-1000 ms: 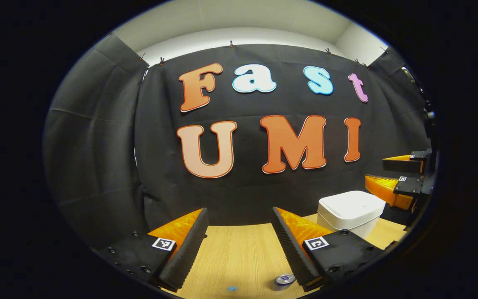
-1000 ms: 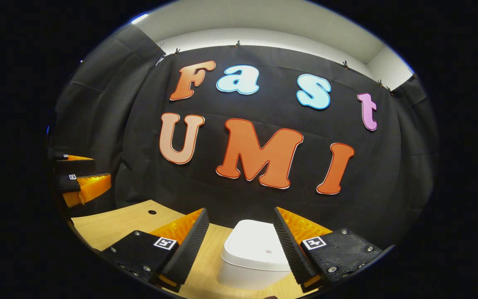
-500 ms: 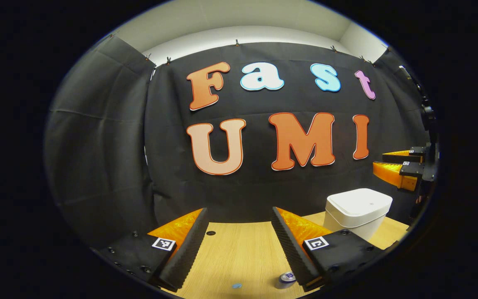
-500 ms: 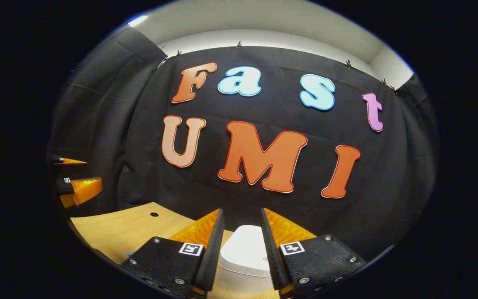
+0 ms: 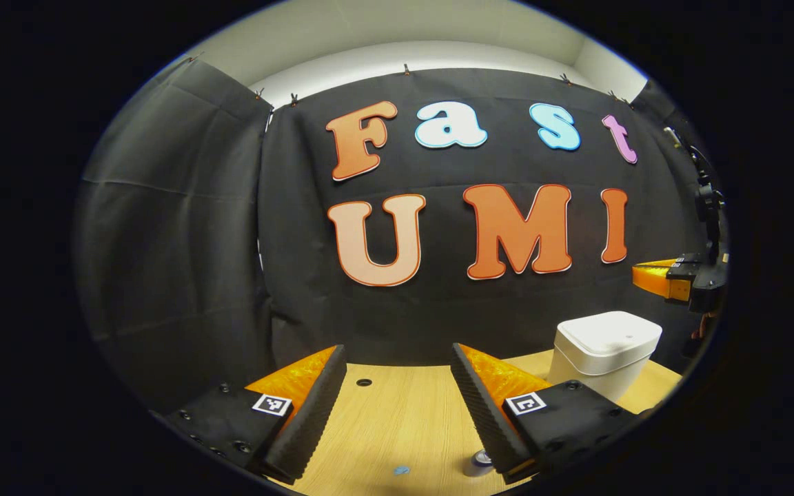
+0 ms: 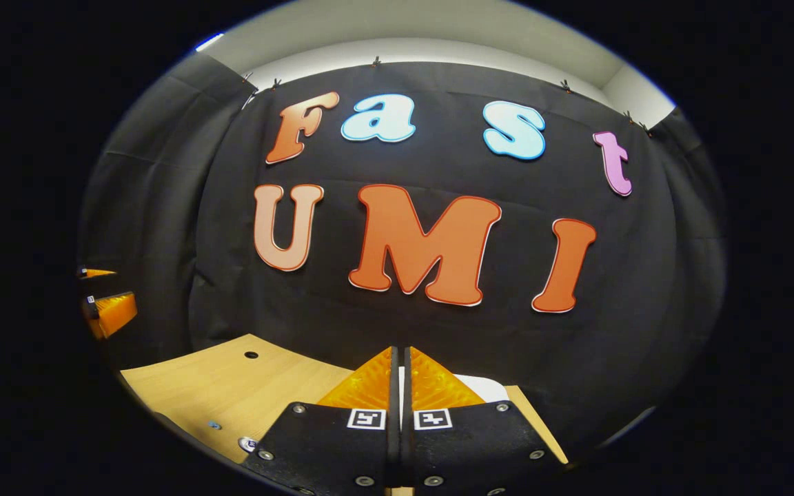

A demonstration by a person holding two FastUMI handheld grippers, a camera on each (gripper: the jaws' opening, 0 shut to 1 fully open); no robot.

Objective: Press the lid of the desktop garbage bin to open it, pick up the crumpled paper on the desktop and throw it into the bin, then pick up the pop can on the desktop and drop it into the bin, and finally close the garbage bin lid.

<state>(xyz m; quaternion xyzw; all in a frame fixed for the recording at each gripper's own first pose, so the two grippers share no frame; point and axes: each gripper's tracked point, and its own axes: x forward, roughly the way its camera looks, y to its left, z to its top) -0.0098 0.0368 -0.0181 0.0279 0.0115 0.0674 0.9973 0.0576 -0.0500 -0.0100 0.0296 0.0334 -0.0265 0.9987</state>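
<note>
Right gripper view puts your right gripper [image 6: 399,372] at the bottom centre with its two fingers pressed flat together, clenched on nothing. Just beyond their tips a sliver of the white garbage bin [image 6: 483,388] peeks out, so you are held above it; whether the tips touch the lid cannot be told. Out to the left lies the wooden desktop [image 6: 231,386] with a small round hole, and near its front edge sits the top of the pop can [image 6: 247,443], close to a small blue speck.

Left gripper view shows your left gripper [image 5: 397,386] with its fingers spread wide apart, released and holding nothing, above the bare wood of the desktop [image 5: 397,420]. The pop can [image 5: 477,463] stands upright just beside the base of the right-hand finger, partly hidden by it. Farther off to the right stands the garbage bin [image 5: 604,351], its lid down flat, and your right gripper [image 5: 673,279] hangs above it at the far edge.
</note>
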